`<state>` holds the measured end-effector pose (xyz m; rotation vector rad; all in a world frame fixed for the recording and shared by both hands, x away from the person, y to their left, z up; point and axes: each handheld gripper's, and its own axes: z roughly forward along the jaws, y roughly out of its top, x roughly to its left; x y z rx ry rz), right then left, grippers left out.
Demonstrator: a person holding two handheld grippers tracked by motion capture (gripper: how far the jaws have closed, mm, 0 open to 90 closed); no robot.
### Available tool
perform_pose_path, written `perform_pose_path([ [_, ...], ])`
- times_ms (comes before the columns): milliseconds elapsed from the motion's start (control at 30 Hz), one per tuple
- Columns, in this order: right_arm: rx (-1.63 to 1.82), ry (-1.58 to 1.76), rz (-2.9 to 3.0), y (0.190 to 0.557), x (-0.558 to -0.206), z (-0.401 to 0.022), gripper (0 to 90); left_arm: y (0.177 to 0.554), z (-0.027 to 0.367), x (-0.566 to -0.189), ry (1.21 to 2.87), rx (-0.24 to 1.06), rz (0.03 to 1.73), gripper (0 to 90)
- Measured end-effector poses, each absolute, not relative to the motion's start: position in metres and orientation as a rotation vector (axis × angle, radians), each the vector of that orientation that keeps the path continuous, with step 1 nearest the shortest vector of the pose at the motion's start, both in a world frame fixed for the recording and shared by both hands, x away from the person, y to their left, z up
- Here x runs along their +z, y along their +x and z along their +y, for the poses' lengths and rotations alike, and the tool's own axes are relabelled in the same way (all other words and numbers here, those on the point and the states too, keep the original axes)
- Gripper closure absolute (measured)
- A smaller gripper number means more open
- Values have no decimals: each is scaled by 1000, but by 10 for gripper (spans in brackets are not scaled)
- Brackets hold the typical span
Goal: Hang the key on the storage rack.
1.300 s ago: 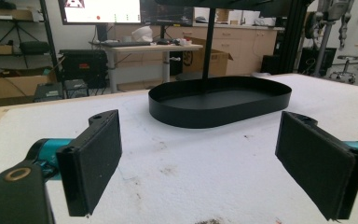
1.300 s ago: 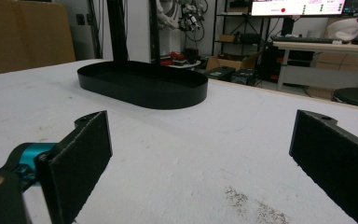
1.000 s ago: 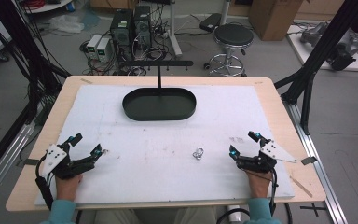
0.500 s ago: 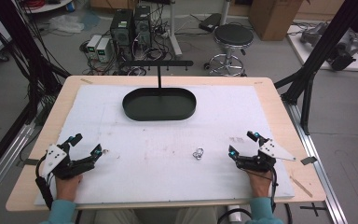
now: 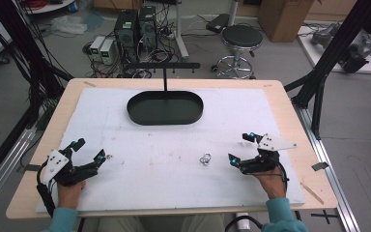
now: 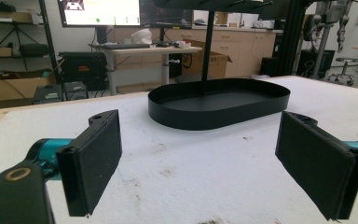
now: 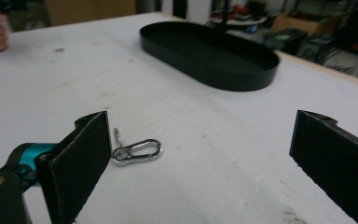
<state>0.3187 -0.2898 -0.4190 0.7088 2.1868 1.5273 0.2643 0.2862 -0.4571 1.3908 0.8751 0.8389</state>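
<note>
Teal sleeves (image 5: pixel 280 212); black hand-held grippers (image 5: pixel 247 148), grey plates, cyan-tipped jaws

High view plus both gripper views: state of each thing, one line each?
Left gripper: open, fingers wide apart, holding nothing, resting near the table's front left.
Right gripper: open, holding nothing, near the front right.
Carabiner: lying flat on the white mat, clasp looks closed, untouched, just beside the right gripper's finger.
Black tray: empty, upright, at the far middle of the mat.
Black stand: upright behind the tray.
</note>
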Motion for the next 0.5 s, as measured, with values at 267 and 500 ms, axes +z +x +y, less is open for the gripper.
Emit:
perform_pose_path([
  [267,1431,574,2408,335,-404,-265,51,264,286,-457,1387,838,872,149],
  [500,1327,469,2612,347,-402,-242,52,264,286,-457,1390,841,868,149],
])
